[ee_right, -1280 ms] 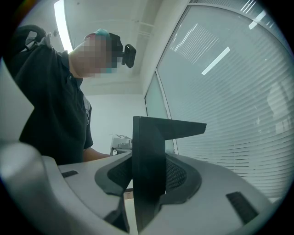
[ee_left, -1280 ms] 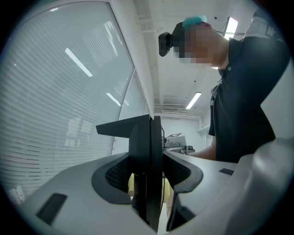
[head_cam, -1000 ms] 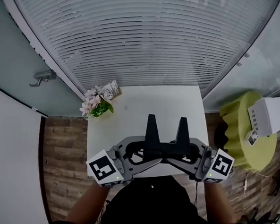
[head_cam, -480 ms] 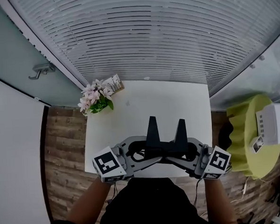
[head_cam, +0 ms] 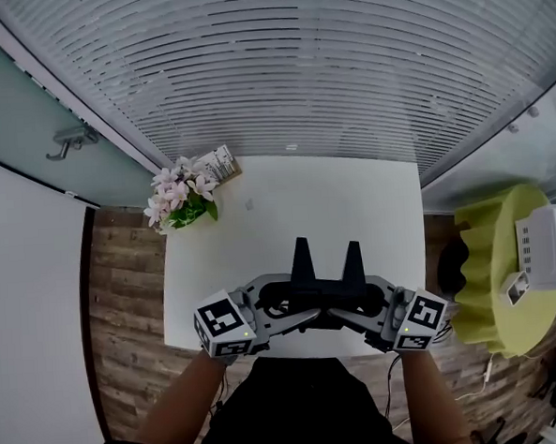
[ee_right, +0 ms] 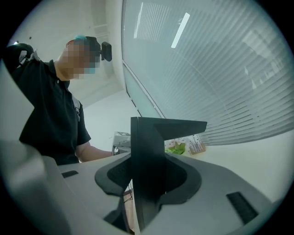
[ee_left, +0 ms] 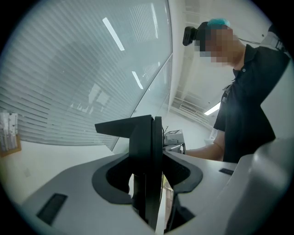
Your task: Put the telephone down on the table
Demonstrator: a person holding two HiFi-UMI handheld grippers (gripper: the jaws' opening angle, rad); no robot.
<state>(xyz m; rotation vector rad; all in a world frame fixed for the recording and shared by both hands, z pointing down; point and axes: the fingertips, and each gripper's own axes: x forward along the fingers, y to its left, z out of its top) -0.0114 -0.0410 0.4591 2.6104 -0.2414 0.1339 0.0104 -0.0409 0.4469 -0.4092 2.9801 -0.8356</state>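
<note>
- Here, the telephone (head_cam: 325, 281), a black body with two upright fins, lies in the lower middle of the head view. It is over the near edge of the white table (head_cam: 352, 202), and whether its base touches the tabletop cannot be told.
- The left gripper (head_cam: 300, 307) enters from the lower left of the head view. Its marker cube is nearest the person, and its jaws reach rightward to the telephone's left part.
- In the left gripper view, this gripper is clamped on the telephone (ee_left: 146, 137). A dark upright slab fills the gap at frame centre, with a pad pressed against each face.
- The right gripper (head_cam: 344, 306) enters from the lower right of the head view, mirroring the other, with its jaws reaching leftward.
- In the right gripper view, it too grasps the telephone (ee_right: 149, 151). The slab stands upright between the pads, and a fin juts toward the right of the frame.
- The two grippers meet nose to nose at the telephone, roughly level with each other.
- The flowers (head_cam: 175, 199), pink and white with green leaves, stand at the table's far left corner, in the left middle of the head view. A small printed card (head_cam: 216, 162) stands just beside them.
- The blinds (head_cam: 297, 65) fill the upper part of the head view, behind the table.
- A yellow-green stool (head_cam: 493, 278) stands at the right edge of the head view, apart from the table, and carries a white box (head_cam: 552, 246).
- The person (ee_left: 248, 114), in a dark shirt, fills the right of the left gripper view.
</note>
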